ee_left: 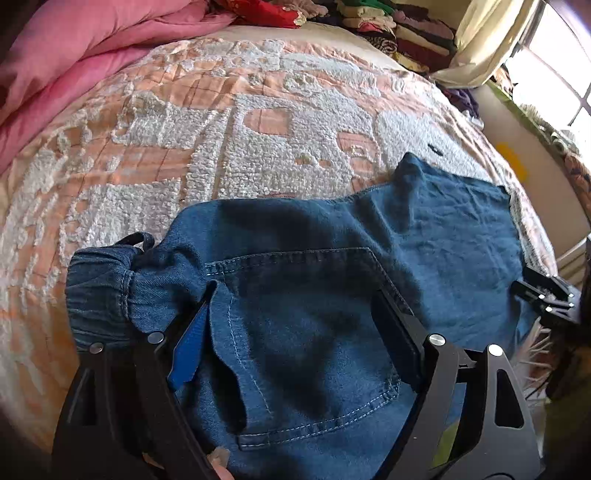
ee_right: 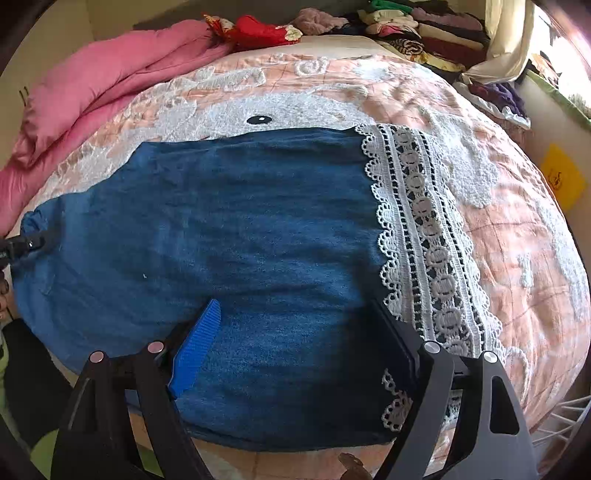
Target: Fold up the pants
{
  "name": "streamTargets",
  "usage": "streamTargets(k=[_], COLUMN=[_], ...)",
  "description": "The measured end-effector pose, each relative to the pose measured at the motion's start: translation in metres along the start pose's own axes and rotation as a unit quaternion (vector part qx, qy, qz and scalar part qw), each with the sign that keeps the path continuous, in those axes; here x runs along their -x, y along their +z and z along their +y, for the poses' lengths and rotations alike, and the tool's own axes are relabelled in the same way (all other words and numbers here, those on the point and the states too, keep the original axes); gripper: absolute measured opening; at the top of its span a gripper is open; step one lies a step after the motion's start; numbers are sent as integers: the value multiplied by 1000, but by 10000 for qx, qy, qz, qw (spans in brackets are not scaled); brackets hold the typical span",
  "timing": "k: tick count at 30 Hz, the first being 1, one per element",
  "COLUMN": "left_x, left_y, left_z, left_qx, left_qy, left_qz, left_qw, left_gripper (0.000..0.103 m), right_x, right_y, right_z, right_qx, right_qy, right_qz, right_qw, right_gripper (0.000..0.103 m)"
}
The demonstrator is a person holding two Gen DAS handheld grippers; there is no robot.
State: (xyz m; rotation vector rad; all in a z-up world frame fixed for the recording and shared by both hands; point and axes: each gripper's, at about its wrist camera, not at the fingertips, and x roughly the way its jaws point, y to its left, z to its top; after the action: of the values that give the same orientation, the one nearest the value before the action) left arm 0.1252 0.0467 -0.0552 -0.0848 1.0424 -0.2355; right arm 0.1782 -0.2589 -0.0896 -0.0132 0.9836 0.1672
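Blue denim pants (ee_left: pixel 314 240) lie flat across the bed, folded lengthwise with a back pocket (ee_left: pixel 314 332) facing up. The gathered waistband (ee_left: pixel 99 288) is at the left, and the white lace hem (ee_right: pixel 424 229) is at the right end of the leg (ee_right: pixel 221 221). My left gripper (ee_left: pixel 295 295) hovers open over the pocket, one finger on each side of it and a raised denim fold beside its blue pad (ee_left: pixel 188 350). My right gripper (ee_right: pixel 295 306) stands open over the leg just left of the lace. Each gripper also shows at the edge of the other's view, as right gripper (ee_left: pixel 546 295) and left gripper (ee_right: pixel 22 243).
The peach and white textured bedspread (ee_left: pixel 221 140) covers the bed. A pink quilt (ee_right: pixel 92 99) is bunched at the far left. Stacks of folded clothes (ee_right: pixel 424 29) line the back right. A window (ee_left: pixel 554 74) and a white wire rack (ee_right: pixel 565 424) are at the right.
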Motion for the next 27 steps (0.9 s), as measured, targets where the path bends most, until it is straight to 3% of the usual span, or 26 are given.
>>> streamTargets(k=[5,9,11,27], left_x=[12,18,22,54], left_y=[0,1,2,-2], left_z=[-8,-16,-20,-61], left_qx=[-118,-228,-252,-637], left_qy=[12,18,20,-197], left_qz=[-177,-271,-311,-619], left_qw=[9998,9994,9992,9959], left_gripper=[75,76,86,88], right_x=[14,31,39,90], right_y=[3,6,6,2], right_z=[3,1,-2,-3], right_qx=[-88,-85,-115,14], right_qy=[124,56,67,-37], right_qz=[-134,-312,-377,-857], right_qw=[9998,9995,9992,9963], right_gripper=[80,88,88,88])
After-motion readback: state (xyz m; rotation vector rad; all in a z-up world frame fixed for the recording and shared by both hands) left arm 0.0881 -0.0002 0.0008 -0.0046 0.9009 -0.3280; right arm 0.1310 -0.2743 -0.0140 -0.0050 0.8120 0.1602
